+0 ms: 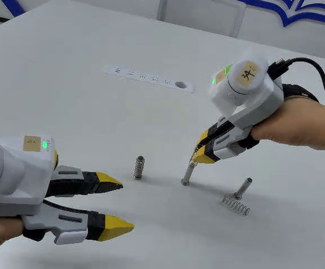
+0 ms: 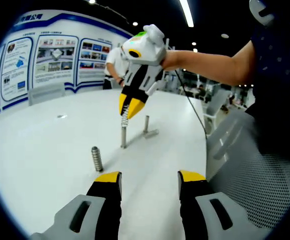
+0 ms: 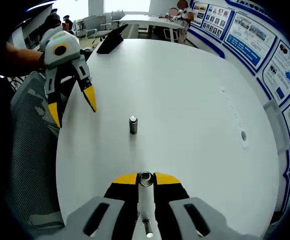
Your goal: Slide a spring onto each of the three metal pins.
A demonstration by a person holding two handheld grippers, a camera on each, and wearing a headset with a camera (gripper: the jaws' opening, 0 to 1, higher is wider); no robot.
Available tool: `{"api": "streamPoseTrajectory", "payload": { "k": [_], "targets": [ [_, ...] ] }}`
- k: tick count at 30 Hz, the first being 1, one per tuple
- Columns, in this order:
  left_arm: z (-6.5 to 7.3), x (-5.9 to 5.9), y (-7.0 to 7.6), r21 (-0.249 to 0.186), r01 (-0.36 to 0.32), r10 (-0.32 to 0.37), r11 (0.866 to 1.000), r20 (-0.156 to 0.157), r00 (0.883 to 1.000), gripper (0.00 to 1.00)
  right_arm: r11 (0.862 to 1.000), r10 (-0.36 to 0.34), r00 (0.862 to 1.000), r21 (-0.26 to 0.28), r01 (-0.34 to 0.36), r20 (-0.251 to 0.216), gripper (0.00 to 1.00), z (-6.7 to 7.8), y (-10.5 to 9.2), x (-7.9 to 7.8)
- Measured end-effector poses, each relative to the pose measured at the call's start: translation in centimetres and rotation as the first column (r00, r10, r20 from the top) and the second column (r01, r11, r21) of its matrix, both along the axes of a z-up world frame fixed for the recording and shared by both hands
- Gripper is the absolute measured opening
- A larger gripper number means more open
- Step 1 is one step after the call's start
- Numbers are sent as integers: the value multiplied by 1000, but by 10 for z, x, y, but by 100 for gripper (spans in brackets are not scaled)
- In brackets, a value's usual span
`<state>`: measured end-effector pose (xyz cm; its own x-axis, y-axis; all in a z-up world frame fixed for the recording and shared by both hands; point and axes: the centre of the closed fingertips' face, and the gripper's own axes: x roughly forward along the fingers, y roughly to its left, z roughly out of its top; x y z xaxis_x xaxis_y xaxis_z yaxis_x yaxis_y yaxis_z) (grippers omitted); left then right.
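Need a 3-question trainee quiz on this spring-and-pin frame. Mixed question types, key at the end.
1. True or false: the left gripper is shut on a spring.
2. In the head view, the right gripper holds its spring over which pin? A) leftmost B) middle C) rightmost
3. Fill in: the loose spring lies flat beside the ____ pin.
Key: 1 false, its fingers are open and empty. 2 B, the middle pin. 3 rightmost, the rightmost pin.
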<state>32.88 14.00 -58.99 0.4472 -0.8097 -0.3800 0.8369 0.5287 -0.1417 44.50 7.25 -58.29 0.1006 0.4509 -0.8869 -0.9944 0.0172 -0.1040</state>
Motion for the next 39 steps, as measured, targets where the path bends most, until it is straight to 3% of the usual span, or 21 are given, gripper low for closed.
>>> {"api": "streamPoseTrajectory", "payload": {
  "k": [14, 39],
  "targets": [
    [-1, 0, 2, 6, -3, 4, 1000, -5, 1000, 45, 1000, -9, 1000, -11, 8, -26, 12, -13, 2, 1],
    [-4, 1, 2, 12, -2, 2, 1000, -17, 1000, 45, 998, -49, 997, -52, 46, -64, 12, -60, 0, 6]
  ]
}}
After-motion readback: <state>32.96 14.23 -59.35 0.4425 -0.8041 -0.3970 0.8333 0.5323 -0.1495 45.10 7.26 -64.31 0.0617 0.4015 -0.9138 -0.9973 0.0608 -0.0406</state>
